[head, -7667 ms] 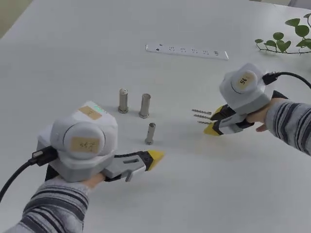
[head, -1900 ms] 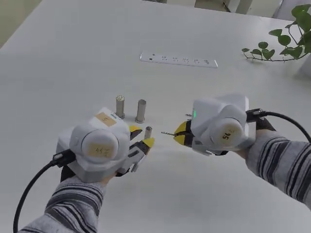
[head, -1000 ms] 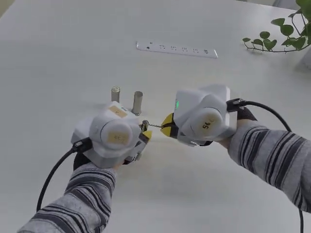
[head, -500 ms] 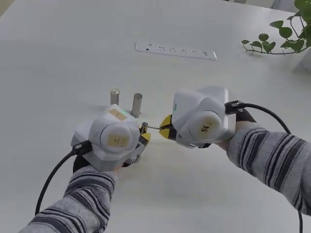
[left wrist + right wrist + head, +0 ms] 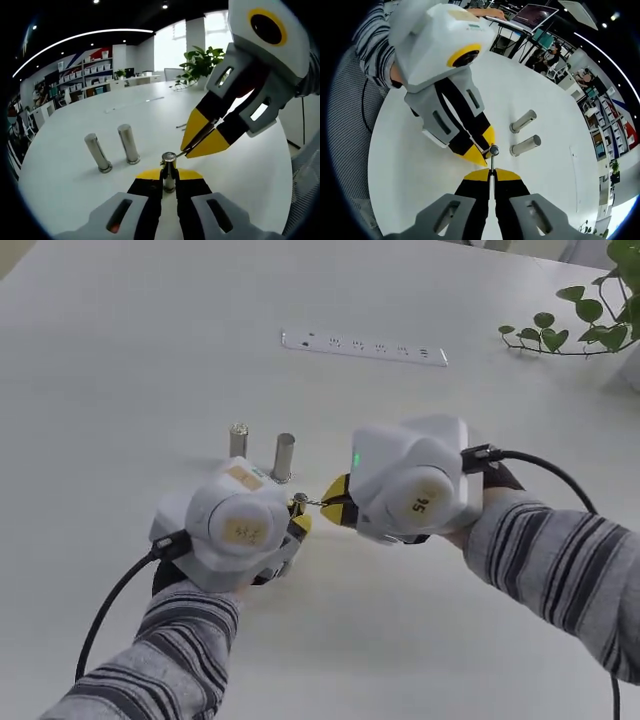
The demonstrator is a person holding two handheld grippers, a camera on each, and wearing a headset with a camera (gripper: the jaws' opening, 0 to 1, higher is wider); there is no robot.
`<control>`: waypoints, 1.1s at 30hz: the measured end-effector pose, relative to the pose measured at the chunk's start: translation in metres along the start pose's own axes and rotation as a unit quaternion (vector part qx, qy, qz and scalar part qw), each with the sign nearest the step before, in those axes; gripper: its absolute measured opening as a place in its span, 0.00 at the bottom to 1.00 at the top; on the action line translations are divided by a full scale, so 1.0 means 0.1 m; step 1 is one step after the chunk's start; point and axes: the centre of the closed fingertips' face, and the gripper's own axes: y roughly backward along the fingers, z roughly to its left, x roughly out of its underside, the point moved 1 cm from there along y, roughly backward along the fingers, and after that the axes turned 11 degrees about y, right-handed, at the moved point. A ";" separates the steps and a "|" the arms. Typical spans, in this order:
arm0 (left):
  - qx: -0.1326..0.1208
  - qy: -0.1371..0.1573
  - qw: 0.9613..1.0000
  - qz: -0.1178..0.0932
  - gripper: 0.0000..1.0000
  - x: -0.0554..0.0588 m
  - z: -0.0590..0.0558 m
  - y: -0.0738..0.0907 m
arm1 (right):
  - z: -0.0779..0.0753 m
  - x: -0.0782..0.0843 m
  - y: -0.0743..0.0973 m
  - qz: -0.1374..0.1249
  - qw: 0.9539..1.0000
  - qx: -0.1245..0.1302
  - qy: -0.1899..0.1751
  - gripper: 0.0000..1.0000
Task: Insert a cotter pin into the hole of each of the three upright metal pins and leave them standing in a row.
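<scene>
the left gripper point(image 5: 169, 176) squeezes the near metal pin point(image 5: 169, 164) in its jaws, the right gripper point(image 5: 491, 174) pinches the cotter pin point(image 5: 492, 162) at the pin's top, so it is best to hold steady and push straight into the hole.

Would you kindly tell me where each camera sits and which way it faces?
Head view: on the headset, looking forward and down at the table; striped sleeves, left gripper and right gripper show.
Left gripper view: on the left gripper, looking along its jaws, shut on a metal pin, towards the right gripper.
Right gripper view: on the right gripper, looking along its jaws, shut on a cotter pin, towards the left gripper and a sleeve.
Both gripper views share that pin and two other pins.
</scene>
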 end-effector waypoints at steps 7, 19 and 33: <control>-0.001 0.005 1.000 0.000 0.05 0.01 0.00 -0.01 | -0.01 -0.03 -0.03 -0.002 1.000 0.000 0.003 0.00; -0.004 0.022 1.000 0.004 0.06 0.05 0.01 -0.02 | -0.03 -0.09 -0.07 -0.005 1.000 0.003 0.011 0.00; -0.004 0.018 1.000 0.008 0.05 0.06 0.01 -0.02 | -0.04 -0.10 0.02 -0.006 1.000 0.005 0.014 0.04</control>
